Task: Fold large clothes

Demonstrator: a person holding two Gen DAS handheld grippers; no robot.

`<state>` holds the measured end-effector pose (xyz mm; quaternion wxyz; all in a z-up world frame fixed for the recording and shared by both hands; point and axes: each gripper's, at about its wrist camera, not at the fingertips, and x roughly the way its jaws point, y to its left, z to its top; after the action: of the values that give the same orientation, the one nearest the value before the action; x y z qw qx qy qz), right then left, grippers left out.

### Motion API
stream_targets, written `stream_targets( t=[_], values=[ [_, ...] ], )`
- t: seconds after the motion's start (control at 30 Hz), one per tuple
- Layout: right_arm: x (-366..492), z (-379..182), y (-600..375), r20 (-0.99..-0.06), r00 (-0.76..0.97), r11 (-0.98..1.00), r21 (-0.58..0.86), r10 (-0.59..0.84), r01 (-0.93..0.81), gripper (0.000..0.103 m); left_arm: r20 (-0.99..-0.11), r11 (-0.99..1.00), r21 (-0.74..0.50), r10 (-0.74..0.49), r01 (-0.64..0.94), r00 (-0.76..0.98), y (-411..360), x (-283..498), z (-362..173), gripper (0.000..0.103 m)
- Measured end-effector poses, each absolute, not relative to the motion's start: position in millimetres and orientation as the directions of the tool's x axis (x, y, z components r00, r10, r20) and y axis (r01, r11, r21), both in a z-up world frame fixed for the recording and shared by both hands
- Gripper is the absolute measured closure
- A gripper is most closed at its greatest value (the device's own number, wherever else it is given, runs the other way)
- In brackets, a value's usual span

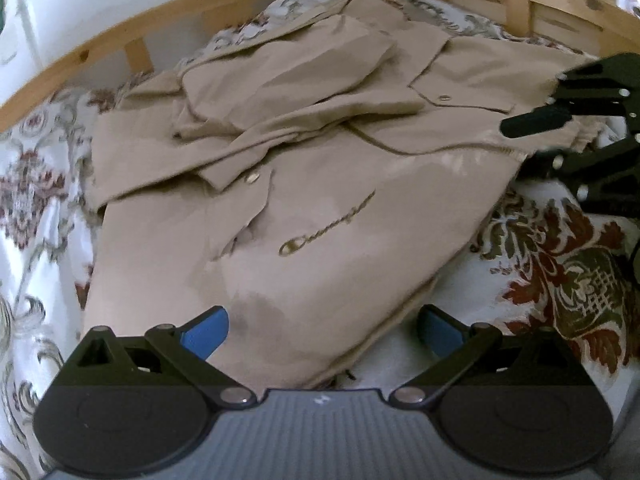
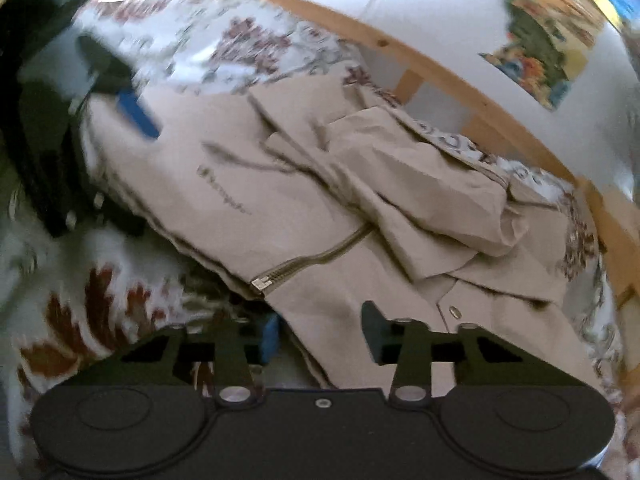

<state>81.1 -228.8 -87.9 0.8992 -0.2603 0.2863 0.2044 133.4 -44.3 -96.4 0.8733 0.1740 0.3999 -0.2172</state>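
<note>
We find the left gripper (image 1: 322,330) with its jaws apart, astride the near hem of the beige jacket (image 1: 304,184), which lies crumpled on the patterned bedspread (image 1: 560,272). To the right, the right gripper (image 2: 320,338) is half closed over the zipper-side hem; whether it pinches cloth, we cannot tell. A shallow bite risks slipping, bunching the fold.

A bedroom in a home. Shown by a bed (image 1: 560,280) spread with a white cover printed in dark red and olive floral damask, a light pine bed frame (image 1: 100,48) with slats along the far edge, a plain white wall (image 2: 440,20) behind, and a colourful picture (image 2: 548,32) stuck on it.
</note>
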Motion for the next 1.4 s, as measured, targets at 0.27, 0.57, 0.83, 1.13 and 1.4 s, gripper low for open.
stream_targets(
  t=[0.27, 0.57, 0.83, 1.13, 1.4],
  values=[
    [76.0, -70.5, -228.2, -0.502, 0.841, 0.819, -0.386, 0.200, -0.425, 0.088, -0.745, 0.910, 0.222, -0.075, 0.351, 0.663, -23.8, 131.5, -85.6, 0.037],
    [76.4, -68.7, -229.8, -0.473, 0.862, 0.817, -0.415, 0.182, -0.400, 0.090, -0.621, 0.881, 0.425, 0.117, 0.208, 0.775, -6.5, 124.9, -86.0, 0.056],
    [78.6, -86.3, -219.5, -0.529, 0.841, 0.751, -0.509, 0.114, -0.422, 0.059, -0.573, 0.921, 0.343, 0.049, 0.185, 0.818, 6.3, 133.9, -59.8, 0.098],
    [75.7, -96.3, -245.5, -0.538, 0.829, 0.595, -0.719, -0.150, -0.359, 0.047, -0.480, 0.967, 0.236, 0.029, 0.097, 0.877, 27.7, 128.1, -18.0, 0.098],
    [48.8, -61.0, -280.5, -0.609, 0.776, 0.585, -0.694, -0.165, -0.420, 0.098, -0.470, 0.962, 0.240, -0.003, 0.130, 0.882, 54.9, 86.8, 2.9, 0.099]
  ],
)
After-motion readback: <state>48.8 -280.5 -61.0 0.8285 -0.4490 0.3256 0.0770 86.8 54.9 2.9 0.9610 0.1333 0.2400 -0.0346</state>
